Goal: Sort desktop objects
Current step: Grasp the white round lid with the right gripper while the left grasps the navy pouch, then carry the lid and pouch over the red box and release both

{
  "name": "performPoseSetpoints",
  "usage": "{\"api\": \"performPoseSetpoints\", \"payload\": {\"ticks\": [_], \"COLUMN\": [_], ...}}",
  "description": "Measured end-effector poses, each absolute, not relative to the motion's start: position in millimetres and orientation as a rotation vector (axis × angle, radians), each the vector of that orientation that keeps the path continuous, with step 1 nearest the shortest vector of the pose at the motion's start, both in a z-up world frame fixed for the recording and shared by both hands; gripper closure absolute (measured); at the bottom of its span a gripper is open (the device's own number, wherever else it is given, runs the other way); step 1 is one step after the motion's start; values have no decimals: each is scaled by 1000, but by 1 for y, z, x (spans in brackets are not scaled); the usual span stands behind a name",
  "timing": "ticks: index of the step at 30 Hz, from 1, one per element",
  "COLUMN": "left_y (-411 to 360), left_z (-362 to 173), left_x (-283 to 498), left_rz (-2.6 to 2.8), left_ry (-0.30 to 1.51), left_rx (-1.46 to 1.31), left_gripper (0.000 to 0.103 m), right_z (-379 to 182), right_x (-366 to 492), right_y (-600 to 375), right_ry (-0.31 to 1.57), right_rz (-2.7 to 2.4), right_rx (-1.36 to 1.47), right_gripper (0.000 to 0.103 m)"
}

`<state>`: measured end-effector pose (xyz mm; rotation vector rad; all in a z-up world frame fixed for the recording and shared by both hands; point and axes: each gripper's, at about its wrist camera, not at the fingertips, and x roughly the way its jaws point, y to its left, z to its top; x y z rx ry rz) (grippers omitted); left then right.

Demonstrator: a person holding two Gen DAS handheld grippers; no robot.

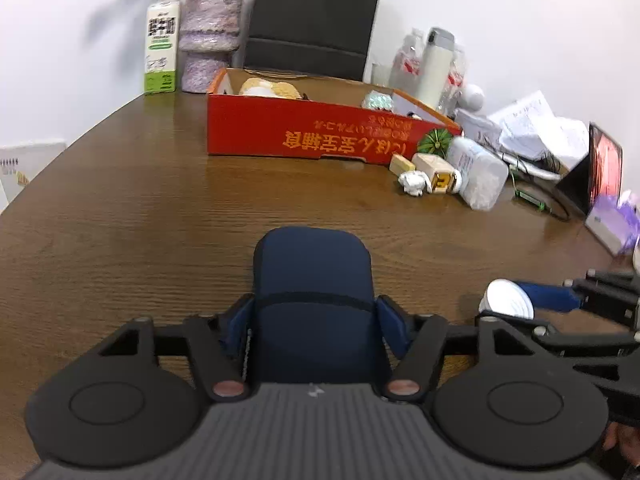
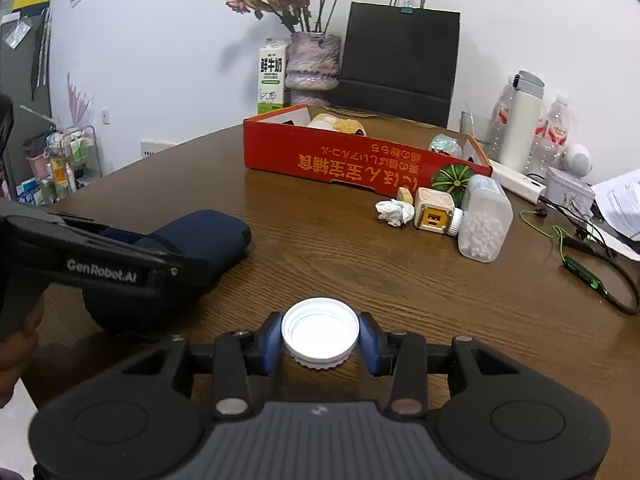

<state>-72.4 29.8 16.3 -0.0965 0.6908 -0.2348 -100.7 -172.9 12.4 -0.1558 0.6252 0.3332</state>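
Note:
My left gripper is shut on a dark blue zipped pouch, held just above the wooden table; the pouch also shows in the right wrist view. My right gripper is shut on a white bottle cap, open side up; the cap also shows in the left wrist view. A red cardboard box stands at the back of the table with a few items inside. Beside its right end lie a crumpled tissue, a small cream cube toy and a clear jar of white beads.
A milk carton, a vase of dried flowers and a black paper bag stand behind the box. Bottles, papers and cables crowd the right side. A laptop is at far right.

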Motion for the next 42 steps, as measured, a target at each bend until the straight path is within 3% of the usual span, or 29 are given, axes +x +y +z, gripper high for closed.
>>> {"api": "performPoseSetpoints", "payload": {"ticks": [9,13,16,21,28,31,34,42], "left_y": [31,24,17,-5,-24,-29,-21,12], "left_z": [67,113,133,96,51,52,62,101], "left_x": [-40,42,129,243,253,241,219,147], "left_rz": [-265,-252,-208,-105,-138,-199,-184,-156], "left_ry": [564,506,561,762,850,845,787,645], "left_rx": [-138,-127,-154,-125,-51,-32,-75,-182], "left_gripper": [44,44,44,44,42,41,38,10], "right_z": [59,96,116,96,43,40,50,96], "right_x": [-59,9,94,222,277,278,273,200], "right_y": [-201,-217,-226,-222,-195,-185,-190,-197], "right_ry": [520,480,571,795,953,942,909,753], "right_rz": [360,300,279,163,78,71,98,210], "right_rx": [-15,24,98,78,-98,-149,-97,46], "right_gripper": [64,64,64,64,63,50,47,21]}}
